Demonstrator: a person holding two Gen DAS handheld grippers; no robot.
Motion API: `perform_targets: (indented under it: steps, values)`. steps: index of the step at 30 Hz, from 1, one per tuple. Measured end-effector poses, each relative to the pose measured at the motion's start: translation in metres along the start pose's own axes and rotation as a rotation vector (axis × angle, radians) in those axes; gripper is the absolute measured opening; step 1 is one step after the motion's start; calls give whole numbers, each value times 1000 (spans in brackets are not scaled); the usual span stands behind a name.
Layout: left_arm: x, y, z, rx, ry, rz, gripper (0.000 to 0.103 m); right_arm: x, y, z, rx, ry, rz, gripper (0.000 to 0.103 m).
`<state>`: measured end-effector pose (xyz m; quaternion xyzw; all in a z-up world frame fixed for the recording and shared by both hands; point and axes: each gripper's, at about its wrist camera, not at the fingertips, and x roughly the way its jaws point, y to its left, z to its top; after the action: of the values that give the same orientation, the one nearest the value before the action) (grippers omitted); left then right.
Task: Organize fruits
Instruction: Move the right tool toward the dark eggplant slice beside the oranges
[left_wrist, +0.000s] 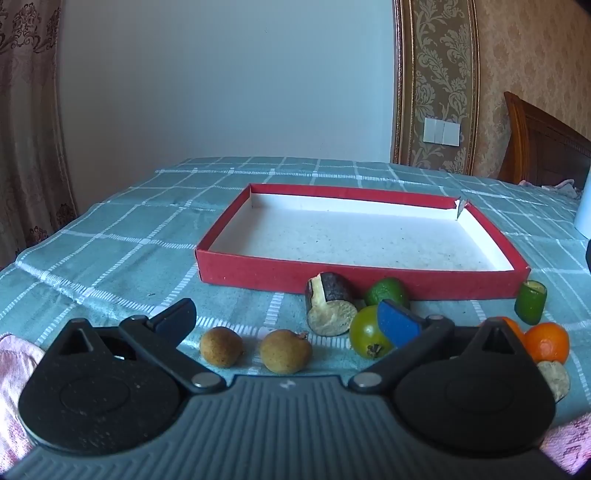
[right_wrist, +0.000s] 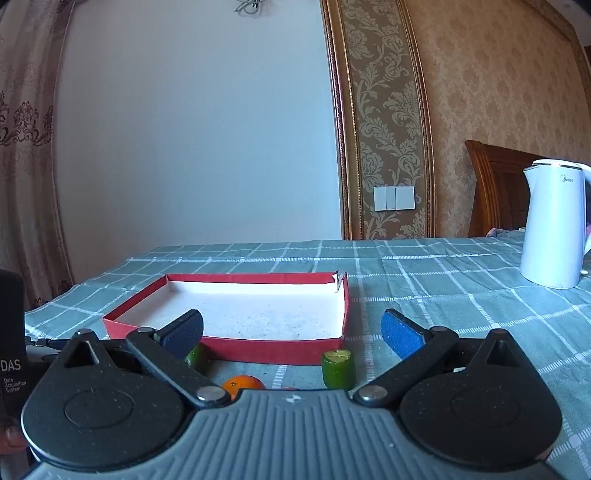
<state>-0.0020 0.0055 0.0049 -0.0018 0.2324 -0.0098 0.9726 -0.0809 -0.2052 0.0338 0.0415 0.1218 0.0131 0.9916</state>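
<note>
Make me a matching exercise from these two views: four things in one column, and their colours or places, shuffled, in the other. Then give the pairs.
Things:
1. shallow box
2. kettle
3. eggplant piece
4. green cylinder piece

Descriptions:
A. white, standing on the tablecloth at the far right of the right wrist view
B. dark skin with a pale cut face, lying just in front of the box's near wall
C. red outside, white inside, with nothing in it
D. upright near the box's front right corner

Pairs: 1-C, 2-A, 3-B, 4-D
</note>
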Motion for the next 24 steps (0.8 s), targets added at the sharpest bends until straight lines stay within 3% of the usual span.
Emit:
perform_targets:
  steps: [6, 17, 24]
  values:
    - [-3, 1, -2, -28, -12, -8, 103, -5, 1, -1, -11, -5, -9, 103]
    - [-22, -14, -11, 53, -154, 13, 103, 18, -8, -20, 2, 73, -37, 103]
    - [-16, -11, -10, 18, -116, 26, 103, 31, -14, -28, 33, 135, -23, 103]
